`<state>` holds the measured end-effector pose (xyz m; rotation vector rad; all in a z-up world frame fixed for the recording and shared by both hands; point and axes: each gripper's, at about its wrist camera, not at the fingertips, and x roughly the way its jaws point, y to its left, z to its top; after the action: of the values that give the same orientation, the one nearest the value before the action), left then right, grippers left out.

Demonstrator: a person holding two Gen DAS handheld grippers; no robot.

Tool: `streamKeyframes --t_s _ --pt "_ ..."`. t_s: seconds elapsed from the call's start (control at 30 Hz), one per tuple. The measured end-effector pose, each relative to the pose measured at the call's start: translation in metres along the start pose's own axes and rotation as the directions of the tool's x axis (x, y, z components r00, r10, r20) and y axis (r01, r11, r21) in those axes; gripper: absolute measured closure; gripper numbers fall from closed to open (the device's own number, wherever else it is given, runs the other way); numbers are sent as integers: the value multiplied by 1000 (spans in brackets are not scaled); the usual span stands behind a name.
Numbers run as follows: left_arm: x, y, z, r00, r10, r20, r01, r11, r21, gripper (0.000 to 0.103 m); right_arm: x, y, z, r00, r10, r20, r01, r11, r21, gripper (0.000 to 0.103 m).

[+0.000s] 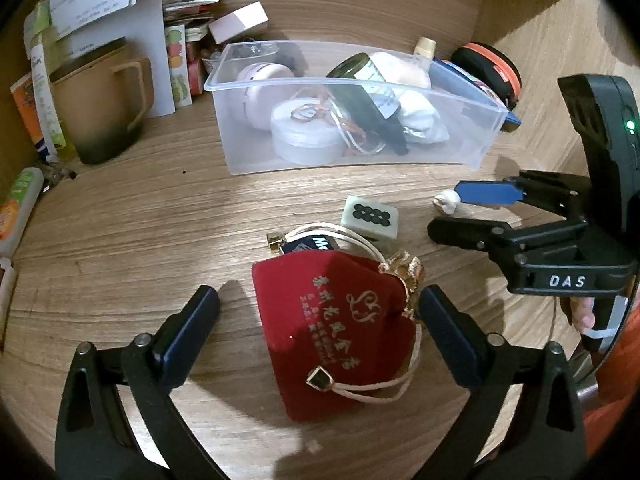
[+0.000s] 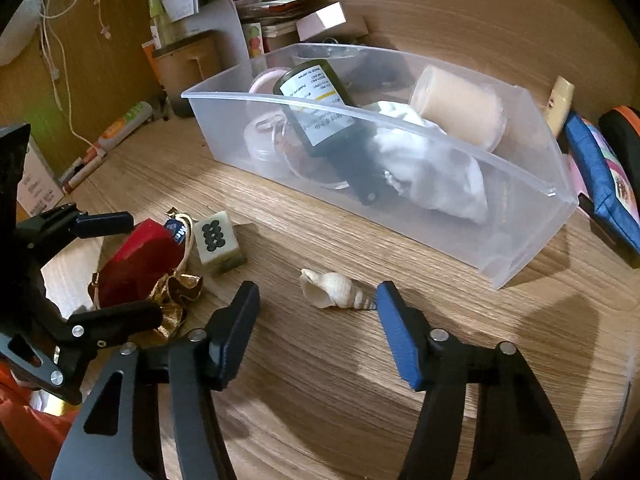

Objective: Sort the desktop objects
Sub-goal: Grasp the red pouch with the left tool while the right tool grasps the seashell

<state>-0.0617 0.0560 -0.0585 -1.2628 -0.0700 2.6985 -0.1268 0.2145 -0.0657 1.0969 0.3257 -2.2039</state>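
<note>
A red drawstring pouch (image 1: 336,328) with gold trim lies on the wooden desk between the open fingers of my left gripper (image 1: 320,316); it also shows in the right wrist view (image 2: 136,264). A mahjong tile (image 1: 370,216) (image 2: 216,240) sits just beyond it. A cream seashell (image 2: 332,290) lies between the tips of my open right gripper (image 2: 318,308), its point by the blue pad; it also shows in the left wrist view (image 1: 446,202). A clear plastic bin (image 1: 476,152) (image 2: 520,256) behind them holds a dark green bottle (image 2: 320,120), jars and a white cloth.
A tan mug (image 1: 100,112), paper packets and a pink box (image 1: 240,20) crowd the back left. A blue pouch (image 2: 600,184) and an orange-rimmed black case (image 1: 492,68) lie right of the bin. Tubes and pens (image 2: 104,144) lie along the left edge.
</note>
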Motion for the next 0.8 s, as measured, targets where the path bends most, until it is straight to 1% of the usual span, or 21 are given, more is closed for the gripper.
streamKeyframes --t_s 0.03,0.07,0.1,0.13,0.2,0.27,0.33,0.37,0.4,0.57,0.8 --pt "-1 -1 0 1000 -7 0 7 1000 6 13 0 0 0 1000 -1 0 1 1000 0 48" --pt "-2 -2 0 1000 -17 0 17 1000 15 17 0 0 0 1000 0 1 0 1000 0 49" --pt "-3 -4 0 1000 -28 -1 28 999 23 24 0 1 0 1000 1 0 -1 1000 0 49" --pt "-3 -5 -1 1000 -31 -1 31 999 28 27 0 1 0 1000 2 0 -2 1000 2 49" --pt "-4 -7 -1 1000 -31 0 31 999 34 29 1 1 0 1000 5 0 -5 1000 4 51" --pt "-5 -8 -2 999 -35 0 35 999 32 35 0 1 1 1000 7 0 -7 1000 6 59" --pt "-6 -7 -2 999 -37 -2 37 999 29 49 0 1 2 1000 14 0 -14 1000 5 64" --pt "-6 -7 -2 999 -42 -5 42 999 25 51 0 1 2 1000 14 0 -14 1000 4 66" --pt "-6 -6 -1 999 -48 -7 48 999 20 58 1 1 2 1000 12 0 -12 1000 3 68" --pt "-10 -2 -3 999 -33 -2 33 999 0 60 0 0 4 1000 20 8 -20 1000 4 68" --pt "-25 8 -2 999 -18 32 19 1000 -25 62 -9 -1 5 999 15 45 -16 1000 19 69"
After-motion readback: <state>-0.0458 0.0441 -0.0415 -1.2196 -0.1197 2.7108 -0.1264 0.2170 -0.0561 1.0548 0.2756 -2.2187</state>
